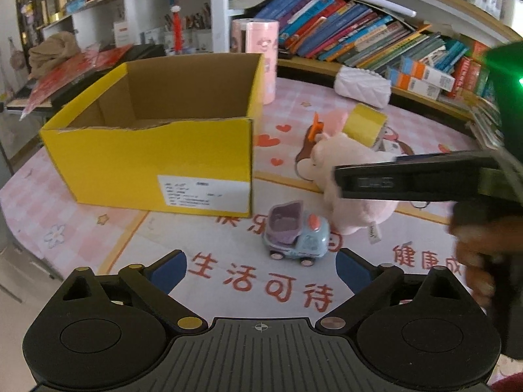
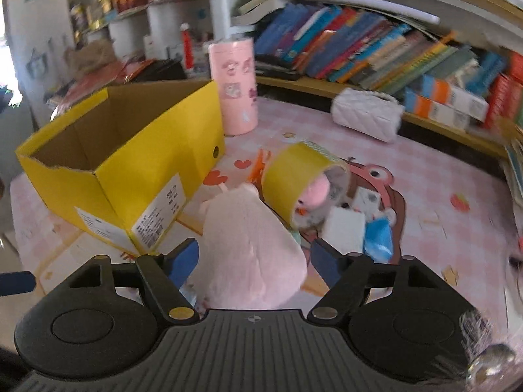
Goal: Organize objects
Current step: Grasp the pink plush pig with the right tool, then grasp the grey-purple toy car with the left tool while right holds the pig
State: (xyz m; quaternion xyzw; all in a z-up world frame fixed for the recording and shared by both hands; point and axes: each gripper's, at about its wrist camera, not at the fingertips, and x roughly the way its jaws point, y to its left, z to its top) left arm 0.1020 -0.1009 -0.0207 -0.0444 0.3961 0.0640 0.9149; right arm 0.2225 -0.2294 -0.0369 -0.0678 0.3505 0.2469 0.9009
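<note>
While the open yellow box (image 1: 147, 160) is sitting at the left of the bench (image 1: 408, 124), the left gripper (image 1: 260, 269) is hovering with its fingers (image 1: 168, 269) spread wide and empty over the small toy truck (image 1: 294, 235). To the right, the right gripper (image 2: 255, 258) is straddling the pink plush toy (image 2: 251, 251), its fingers (image 2: 184, 259) standing apart beside the plush without clearly pressing it, and a yellow tape roll (image 2: 294, 176) is lying just beyond.

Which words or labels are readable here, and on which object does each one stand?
"生活可待": red characters on the pink printed tablecloth.
"健康": red characters on the same cloth, cut off by the hand.
White label on the yellow cardboard box: too blurred.
Book spines: too small.
</note>
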